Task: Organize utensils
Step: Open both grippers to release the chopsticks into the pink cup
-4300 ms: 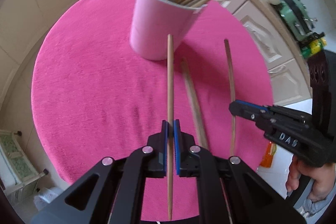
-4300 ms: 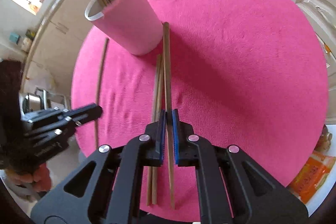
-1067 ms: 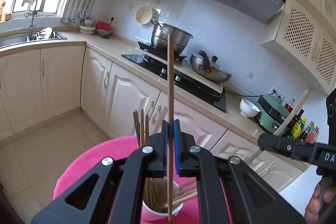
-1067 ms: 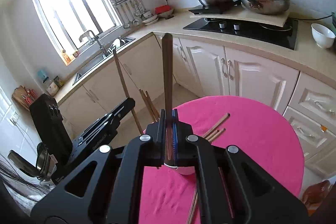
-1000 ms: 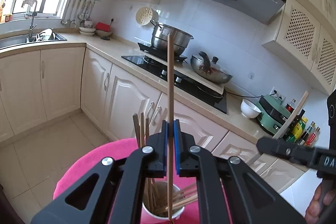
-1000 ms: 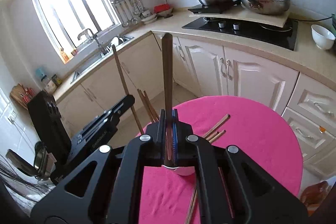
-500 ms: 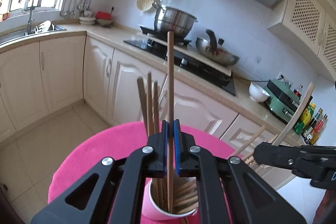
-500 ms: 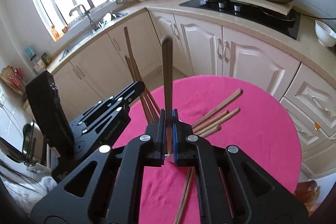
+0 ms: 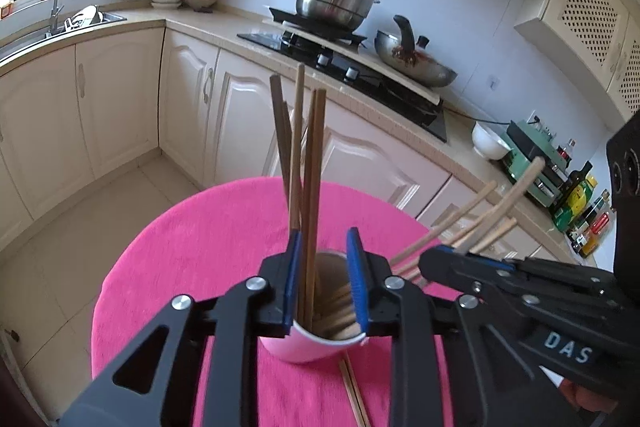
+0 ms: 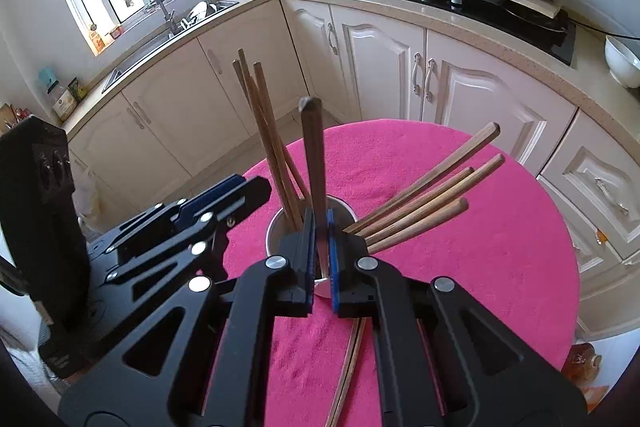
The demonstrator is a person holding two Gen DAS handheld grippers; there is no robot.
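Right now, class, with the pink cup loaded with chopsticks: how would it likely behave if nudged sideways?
The pink cup looks tall and narrow, so it may tip. Long chopsticks fan out to one side, probably shifting weight that way. The pink cloth looks fuzzy, so the cup would likely catch rather than slide.

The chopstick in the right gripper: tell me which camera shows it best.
Right wrist view. The chopstick stands upright there, clamped in the right gripper above the pink cup. In the left wrist view the right gripper is side-on and its chopstick cannot be singled out.
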